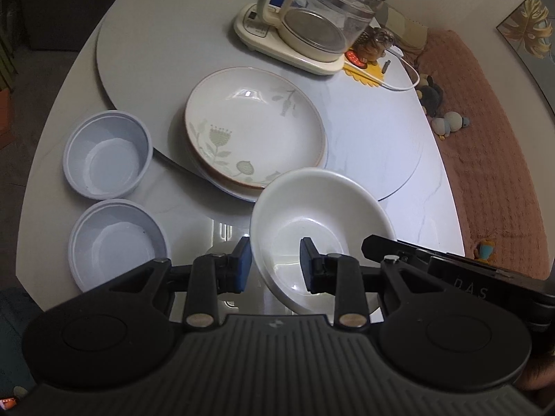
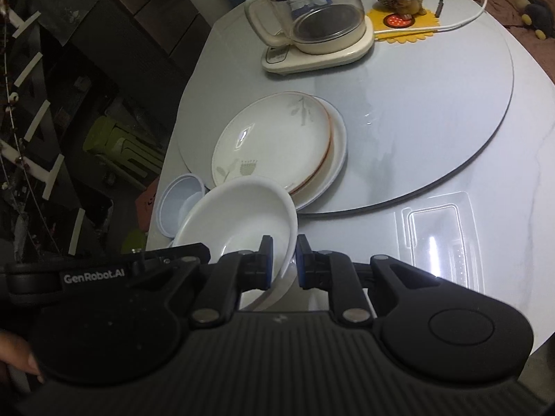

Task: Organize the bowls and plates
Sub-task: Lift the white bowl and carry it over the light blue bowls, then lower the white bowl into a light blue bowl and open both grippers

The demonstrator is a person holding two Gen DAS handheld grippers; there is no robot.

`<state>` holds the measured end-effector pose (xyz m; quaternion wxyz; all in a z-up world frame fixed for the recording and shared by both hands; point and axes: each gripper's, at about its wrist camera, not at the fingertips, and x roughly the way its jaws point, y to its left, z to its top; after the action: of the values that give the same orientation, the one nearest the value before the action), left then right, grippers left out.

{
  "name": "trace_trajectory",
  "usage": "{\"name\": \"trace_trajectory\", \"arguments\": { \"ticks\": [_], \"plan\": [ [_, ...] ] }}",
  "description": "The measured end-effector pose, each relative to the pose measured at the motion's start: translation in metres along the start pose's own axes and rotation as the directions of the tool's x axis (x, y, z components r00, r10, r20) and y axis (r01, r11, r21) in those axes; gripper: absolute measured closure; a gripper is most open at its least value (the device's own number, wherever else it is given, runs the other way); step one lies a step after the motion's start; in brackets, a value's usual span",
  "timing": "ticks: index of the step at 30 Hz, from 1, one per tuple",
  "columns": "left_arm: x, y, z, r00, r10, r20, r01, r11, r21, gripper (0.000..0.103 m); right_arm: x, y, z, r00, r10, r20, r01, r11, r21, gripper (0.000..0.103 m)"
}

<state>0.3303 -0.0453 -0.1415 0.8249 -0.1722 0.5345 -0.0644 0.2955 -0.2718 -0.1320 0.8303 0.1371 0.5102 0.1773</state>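
A white bowl (image 1: 319, 222) sits tilted near the table's front edge. My left gripper (image 1: 275, 263) is open, its fingers straddling the bowl's left rim. My right gripper (image 2: 283, 261) is shut on the same white bowl (image 2: 239, 215) at its right rim; its black body (image 1: 451, 267) shows in the left wrist view. A stack of floral plates (image 1: 253, 126) lies behind the bowl and also shows in the right wrist view (image 2: 277, 142). Two pale blue bowls (image 1: 107, 154) (image 1: 116, 244) stand to the left; one shows in the right wrist view (image 2: 180, 204).
A glass kettle on a cream base (image 1: 312, 24) stands at the back of the grey turntable (image 1: 381, 131). A yellow mat with a dog figurine (image 2: 404, 17) and a white cable (image 2: 468, 17) lie beside it. A pink sofa (image 1: 492, 138) with toys is to the right.
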Motion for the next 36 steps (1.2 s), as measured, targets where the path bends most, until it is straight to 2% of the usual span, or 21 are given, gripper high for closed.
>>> {"name": "trace_trajectory", "arguments": {
  "ticks": [8, 15, 23, 29, 36],
  "plan": [
    [-0.02, 0.057, 0.007, 0.999, 0.042, 0.027, -0.039, 0.994, -0.106, 0.069, 0.035, 0.045, 0.009, 0.998, 0.046, -0.051, -0.05, 0.995, -0.083, 0.086],
    [-0.028, 0.112, 0.004, 0.997, 0.069, 0.022, -0.063, 0.974, -0.216, 0.069, 0.07, 0.085, 0.01, 0.992, 0.061, -0.109, -0.077, 0.986, -0.149, 0.087],
    [-0.012, 0.155, -0.006, 0.994, 0.106, -0.008, -0.103, 0.955, -0.278, 0.069, 0.113, 0.113, 0.0, 0.982, 0.037, -0.184, -0.078, 0.972, -0.224, 0.086],
    [0.004, 0.171, -0.013, 0.993, 0.116, -0.036, -0.121, 0.94, -0.319, 0.069, 0.134, 0.115, -0.007, 0.972, 0.01, -0.234, -0.072, 0.964, -0.256, 0.086],
    [0.015, 0.177, -0.014, 0.991, 0.118, -0.057, -0.13, 0.935, -0.329, 0.069, 0.148, 0.116, -0.01, 0.962, -0.012, -0.273, -0.068, 0.958, -0.279, 0.086]
  ]
}}
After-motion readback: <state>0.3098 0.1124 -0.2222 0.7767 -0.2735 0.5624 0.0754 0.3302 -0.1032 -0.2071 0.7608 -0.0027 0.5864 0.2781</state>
